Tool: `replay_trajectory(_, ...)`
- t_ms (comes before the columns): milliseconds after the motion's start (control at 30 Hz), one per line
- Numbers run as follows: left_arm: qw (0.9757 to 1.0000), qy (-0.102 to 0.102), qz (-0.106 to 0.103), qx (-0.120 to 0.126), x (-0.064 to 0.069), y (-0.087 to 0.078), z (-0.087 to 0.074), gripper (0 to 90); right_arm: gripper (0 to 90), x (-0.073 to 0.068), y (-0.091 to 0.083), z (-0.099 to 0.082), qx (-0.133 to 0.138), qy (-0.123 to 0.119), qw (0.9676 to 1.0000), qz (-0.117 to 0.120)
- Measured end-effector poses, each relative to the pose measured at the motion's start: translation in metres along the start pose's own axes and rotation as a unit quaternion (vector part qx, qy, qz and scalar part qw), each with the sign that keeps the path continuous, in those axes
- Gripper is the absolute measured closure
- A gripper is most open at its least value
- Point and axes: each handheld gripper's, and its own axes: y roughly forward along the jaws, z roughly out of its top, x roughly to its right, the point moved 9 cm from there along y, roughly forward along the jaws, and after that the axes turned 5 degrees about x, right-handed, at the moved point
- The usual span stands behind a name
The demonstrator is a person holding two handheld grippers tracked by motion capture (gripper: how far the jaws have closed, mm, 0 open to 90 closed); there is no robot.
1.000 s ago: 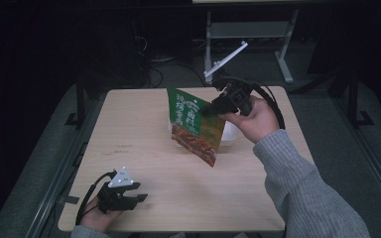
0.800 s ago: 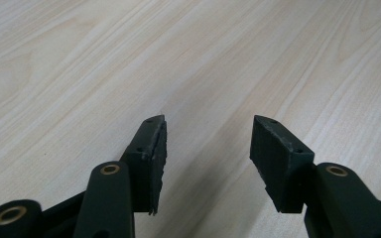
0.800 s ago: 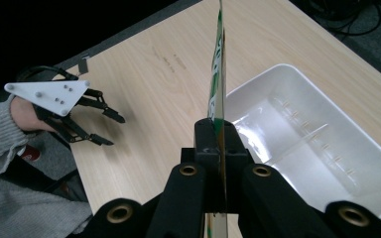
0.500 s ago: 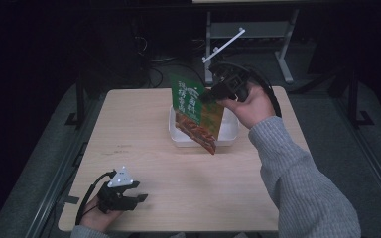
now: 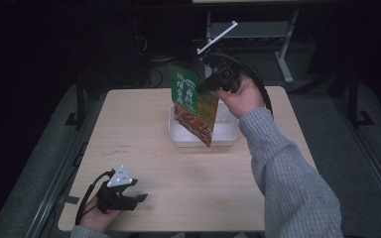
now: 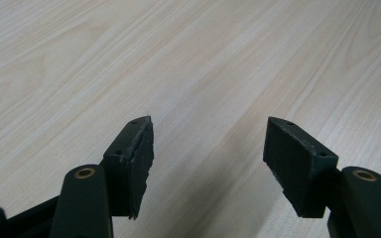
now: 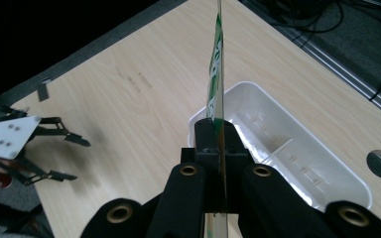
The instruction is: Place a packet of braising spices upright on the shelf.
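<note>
Right gripper (image 7: pixel 218 130): black jaws clamped flat on the upper edge of a green and orange printed foil snack pouch (image 5: pixel 193 105). Pale characters on the green upper panel, too small to read; orange food picture below. Pouch held in the air over a white rectangular plastic tray (image 5: pixel 228 135) on the pale wooden table (image 5: pixel 144 129), long axis tilted, lower corner pointing down toward the tray's near rim. Left gripper (image 6: pixel 208 144): jaws spread wide, just been opening, nothing between, low at the table's near left corner.
</note>
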Motion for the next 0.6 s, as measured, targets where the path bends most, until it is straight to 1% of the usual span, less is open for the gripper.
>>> replay_trajectory(233, 1.0, 0.0, 0.0, 0.0, 0.0, 0.001, 0.0, 34.8, 90.0, 0.007, 0.006, 0.004, 0.001, 0.01, 0.9999, -0.01)
replay_trajectory(267, 1.0, 0.0, 0.0, 0.001, 0.0, 0.0, 0.0, 34.6, 90.0, 0.01, 0.008, 0.005, 0.002, 0.015, 0.9998, -0.014)
replay_trajectory(333, 1.0, 0.0, 0.0, 0.001, 0.0, 0.0, 0.0, 34.4, 90.0, 0.011, 0.01, 0.006, 0.003, 0.015, 0.9998, -0.016)
replay_trajectory(433, 1.0, -0.002, 0.0, 0.004, -0.001, 0.0, 0.001, 33.5, 90.0, 0.017, 0.015, 0.008, 0.006, 0.024, 0.9995, -0.02)
replay_trajectory(500, 1.0, -0.002, 0.0, 0.004, -0.001, 0.0, 0.001, 33.4, 90.0, 0.018, 0.016, 0.009, 0.007, 0.023, 0.9995, -0.022)
replay_trajectory(533, 1.0, -0.002, 0.0, 0.004, -0.001, 0.0, 0.001, 33.4, 90.0, 0.019, 0.019, 0.01, 0.008, 0.028, 0.9993, -0.023)
replay_trajectory(600, 1.0, -0.001, 0.0, 0.004, 0.0, 0.0, 0.001, 33.4, 90.0, 0.02, 0.022, 0.011, 0.006, 0.024, 0.9993, -0.028)
